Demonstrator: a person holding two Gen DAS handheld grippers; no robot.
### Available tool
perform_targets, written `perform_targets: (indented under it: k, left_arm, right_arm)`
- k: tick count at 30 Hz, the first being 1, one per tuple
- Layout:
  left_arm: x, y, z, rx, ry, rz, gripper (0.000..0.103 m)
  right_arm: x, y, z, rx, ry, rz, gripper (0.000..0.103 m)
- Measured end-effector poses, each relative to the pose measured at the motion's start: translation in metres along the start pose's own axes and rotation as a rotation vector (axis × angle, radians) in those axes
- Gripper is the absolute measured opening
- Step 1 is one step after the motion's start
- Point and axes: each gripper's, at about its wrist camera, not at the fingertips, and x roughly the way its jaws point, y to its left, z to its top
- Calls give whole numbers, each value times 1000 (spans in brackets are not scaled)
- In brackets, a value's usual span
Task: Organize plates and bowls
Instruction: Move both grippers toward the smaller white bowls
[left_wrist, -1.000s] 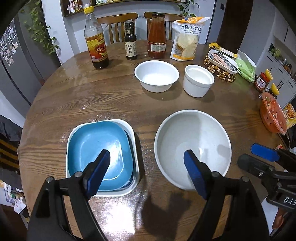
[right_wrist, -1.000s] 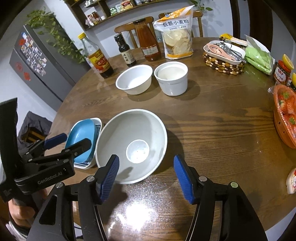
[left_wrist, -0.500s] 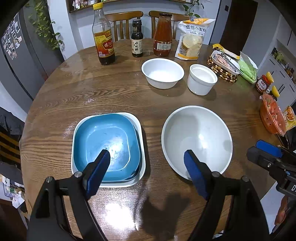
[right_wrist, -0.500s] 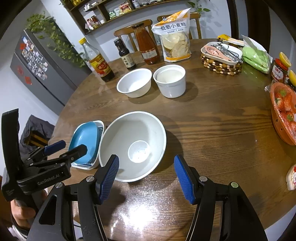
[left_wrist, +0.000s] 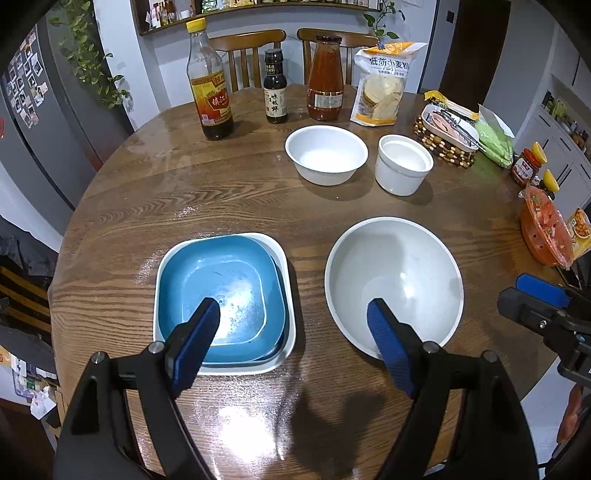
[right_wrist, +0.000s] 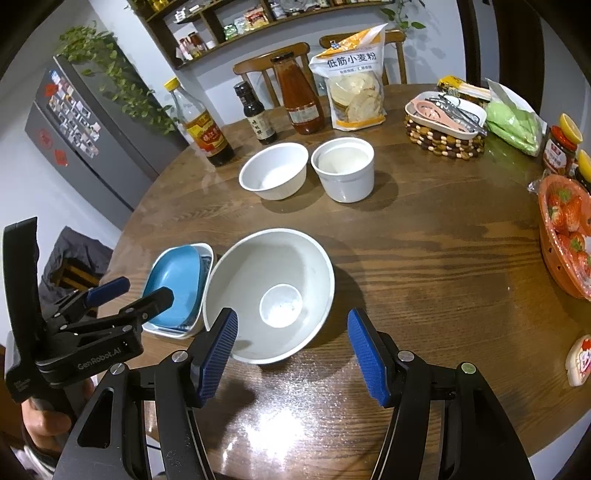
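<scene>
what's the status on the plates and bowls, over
Left gripper and right gripper open, empty. Blue plate nested in white plate; large bowl beside. Nothing blocking.

Round wooden table with bowls, bottles, packets.

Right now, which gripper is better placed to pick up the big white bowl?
Probably the right gripper: it is open, with the big white bowl's near rim close ahead. The left gripper, also open, straddles the gap beside the blue plate.

Home dining room: fridge, pantry shelves, round table.
</scene>
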Motion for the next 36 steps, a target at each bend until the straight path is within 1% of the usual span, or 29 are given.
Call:
perform_targets:
  k: [4,13,21,24,27,30,33,35,36]
  left_arm:
    - [-2,2,0,-4,-7,4,82]
    - [-7,4,6,-8,-24,1,82]
    - [-23,3,24,15,-89,13,82]
    - [-33,2,37,39,-124,24,82]
    - [-47,4,55,48,-164,6,82]
    - [-66,5,75,64,-215,3,82]
    - [-85,7,97,80,-262,7,87]
    - [-96,6,110,91,-299,14,95]
    - [-100,7,113,95,-313,15,97]
  right_arm:
    - [0,2,2,-13,4,3,63]
    - [-10,8,10,-38,-20,3,63]
    - [-25,13,28,-66,-67,-6,63]
    - [-34,17,41,-78,-95,2,63]
    - [-46,21,57,-88,-137,15,63]
    - [-57,23,73,-92,-176,27,63]
    - [-65,23,88,-87,-205,40,63]
    - [-70,24,100,-82,-225,47,63]
    - [-72,24,105,-79,-231,49,63]
